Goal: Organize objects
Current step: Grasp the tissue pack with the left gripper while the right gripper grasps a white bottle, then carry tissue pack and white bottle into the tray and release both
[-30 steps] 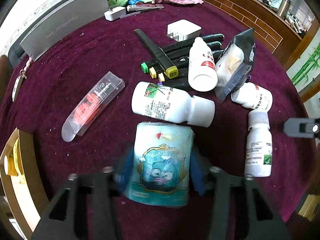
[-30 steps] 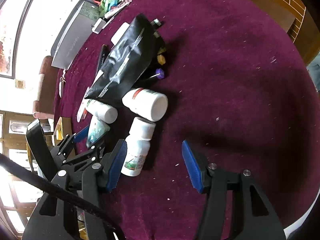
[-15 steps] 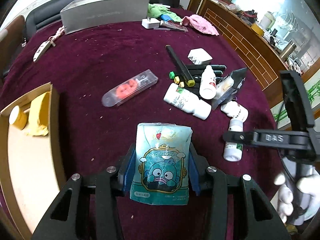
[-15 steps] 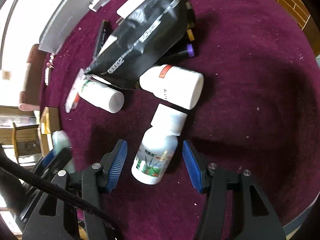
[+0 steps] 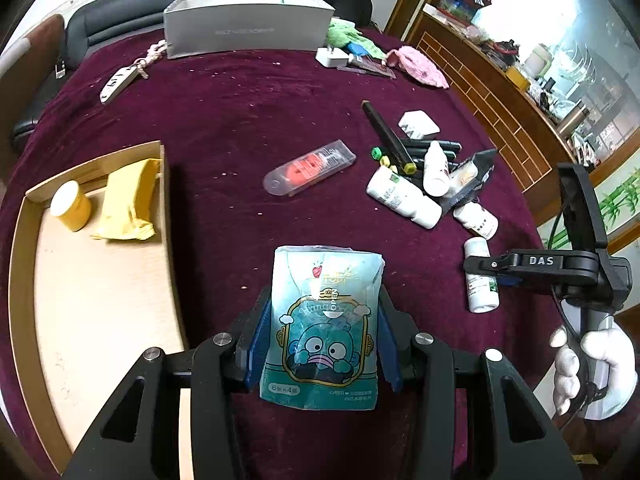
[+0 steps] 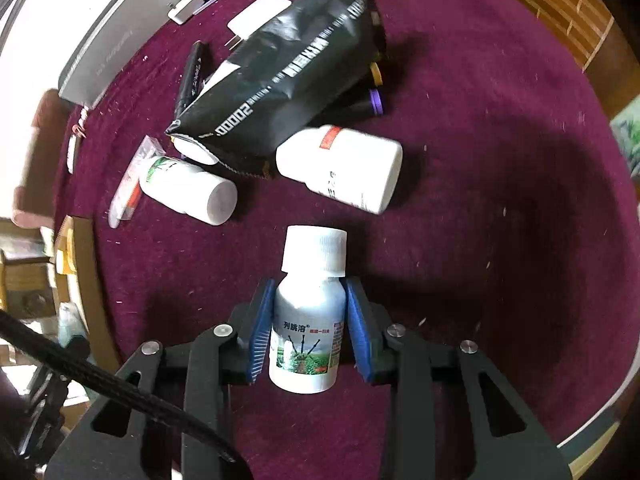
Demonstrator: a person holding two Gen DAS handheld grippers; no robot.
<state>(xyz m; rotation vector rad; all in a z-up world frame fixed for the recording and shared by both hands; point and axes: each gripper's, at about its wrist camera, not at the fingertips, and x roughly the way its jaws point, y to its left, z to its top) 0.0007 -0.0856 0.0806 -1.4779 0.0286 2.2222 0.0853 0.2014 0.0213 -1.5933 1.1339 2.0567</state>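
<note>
My left gripper is shut on a teal cartoon pouch and holds it above the maroon tablecloth, beside the cardboard tray. The tray holds a yellow jar and a yellow packet. My right gripper has its blue pads against both sides of a small white bottle lying on the cloth; the bottle also shows in the left wrist view. Two larger white bottles, a black bag and markers lie in a pile beyond.
A clear tube with red contents lies mid-table. A grey box, white chargers, a key tag and pink and green cloths sit at the far side. A wooden rail borders the right.
My left gripper has lifted the pouch and drawn back left toward the tray. My right gripper moved forward over the small bottle and closed its pads around it.
</note>
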